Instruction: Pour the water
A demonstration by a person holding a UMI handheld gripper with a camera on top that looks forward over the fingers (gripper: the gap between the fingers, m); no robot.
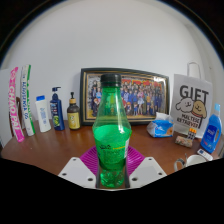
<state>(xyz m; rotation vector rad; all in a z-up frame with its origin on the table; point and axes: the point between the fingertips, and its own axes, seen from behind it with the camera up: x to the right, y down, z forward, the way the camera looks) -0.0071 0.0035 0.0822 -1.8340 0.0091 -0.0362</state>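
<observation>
The tool (111, 172) is clenched on the green bottle (110, 130), which stands upright between its fingers above the wooden surface (50, 150). The cap looks on, so tipping would pour nothing. A loose grip could let the smooth bottle slip toward the framed photo (126, 93) behind.

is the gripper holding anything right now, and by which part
Yes: the gripper is shut on the green bottle, its fingers pressing on either side of the lower body, near the base. The bottle stands upright.
</observation>
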